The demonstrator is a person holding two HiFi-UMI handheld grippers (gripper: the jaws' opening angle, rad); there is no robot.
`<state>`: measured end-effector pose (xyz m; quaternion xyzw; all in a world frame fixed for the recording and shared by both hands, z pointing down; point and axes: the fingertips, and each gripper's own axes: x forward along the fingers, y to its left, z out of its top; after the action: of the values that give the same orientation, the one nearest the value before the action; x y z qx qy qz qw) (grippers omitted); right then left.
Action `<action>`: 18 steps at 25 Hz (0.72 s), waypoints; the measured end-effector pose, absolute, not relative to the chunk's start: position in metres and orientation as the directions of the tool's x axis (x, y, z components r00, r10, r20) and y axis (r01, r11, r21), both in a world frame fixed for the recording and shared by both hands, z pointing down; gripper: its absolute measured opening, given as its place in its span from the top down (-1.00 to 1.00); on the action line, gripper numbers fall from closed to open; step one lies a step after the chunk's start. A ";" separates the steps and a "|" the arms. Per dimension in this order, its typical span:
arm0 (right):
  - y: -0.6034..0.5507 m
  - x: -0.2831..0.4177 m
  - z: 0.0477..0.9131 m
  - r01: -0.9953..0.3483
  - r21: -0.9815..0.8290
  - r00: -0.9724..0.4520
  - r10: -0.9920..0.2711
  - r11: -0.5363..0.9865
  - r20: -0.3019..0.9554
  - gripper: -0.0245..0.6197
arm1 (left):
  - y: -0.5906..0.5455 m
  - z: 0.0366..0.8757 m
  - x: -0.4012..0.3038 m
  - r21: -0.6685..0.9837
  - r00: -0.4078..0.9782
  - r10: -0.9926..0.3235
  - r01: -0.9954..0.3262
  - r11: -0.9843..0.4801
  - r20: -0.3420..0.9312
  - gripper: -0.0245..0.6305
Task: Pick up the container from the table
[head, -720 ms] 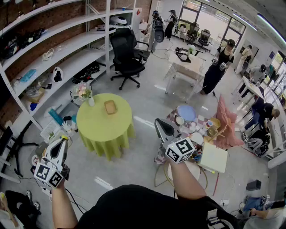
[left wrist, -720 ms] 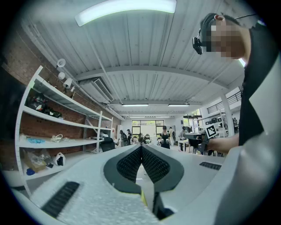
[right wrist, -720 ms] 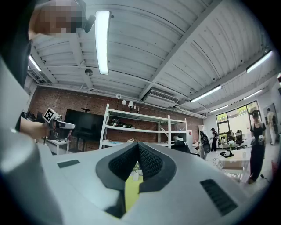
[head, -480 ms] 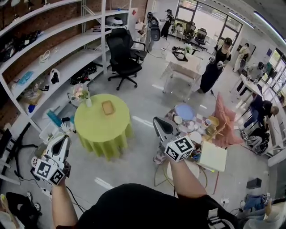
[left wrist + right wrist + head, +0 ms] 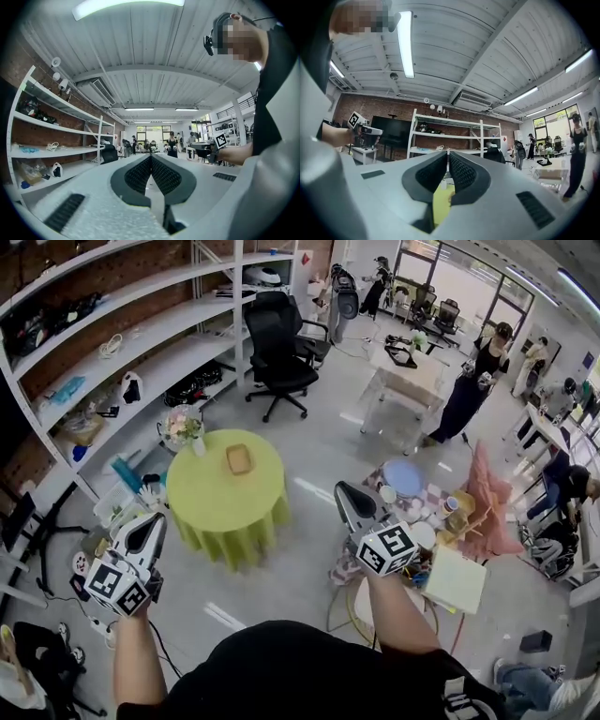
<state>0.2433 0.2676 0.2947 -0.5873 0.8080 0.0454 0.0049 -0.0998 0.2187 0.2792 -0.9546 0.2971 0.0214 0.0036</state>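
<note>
Head view, looking down from above me: a long white shelving unit (image 5: 122, 329) runs along the brick wall on my left, with bags and odd bits on its boards. The pale floor spreads out ahead. A round table (image 5: 225, 507) under a yellow-green cloth stands in front of me, a little to the left. Past it is a black office chair (image 5: 281, 348). Farther off to the right is a white table (image 5: 408, 381), with a person in black (image 5: 472, 382) standing just beside it.

Nearer to me, I hold both tools out level, one to either side of the round table and short of it, touching nothing. The left gripper (image 5: 156, 519) is low at the left, with the marker cube at my hand. In the left gripper view its dark ribbed pads meet at the tip, clenched on nothing but air. The right gripper (image 5: 345, 491) is out to the right of the cloth. In the right gripper view its jaws are pressed together too, with nothing between them and only a strip of the yellow-green cloth showing below the pads.

A bunch of flowers (image 5: 183, 427) in a small white vase sits at the table's far left rim.

The container (image 5: 237, 459), a small tan tray, lies flat on the cloth toward the far side of the table. It is near the flowers but apart from them, and well clear of both grippers.
</note>
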 end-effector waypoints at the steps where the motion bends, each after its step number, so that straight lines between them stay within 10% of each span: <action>1: 0.266 0.247 0.296 -0.947 0.065 -0.318 -0.946 0.315 -0.063 0.89 | 0.218 0.279 -0.095 0.004 0.820 -0.570 -0.571 -0.821 -0.041 0.88; 18: 0.253 0.285 0.306 -0.898 0.001 -0.435 -0.891 0.439 -0.131 0.86 | 0.224 0.313 -0.035 -0.001 0.800 -0.598 -0.599 -0.801 0.036 0.88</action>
<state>0.2846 0.2526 0.3064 -0.5284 0.8464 0.0352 0.0554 -0.0350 0.2239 0.3125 -0.9488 0.3154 -0.0171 -0.0053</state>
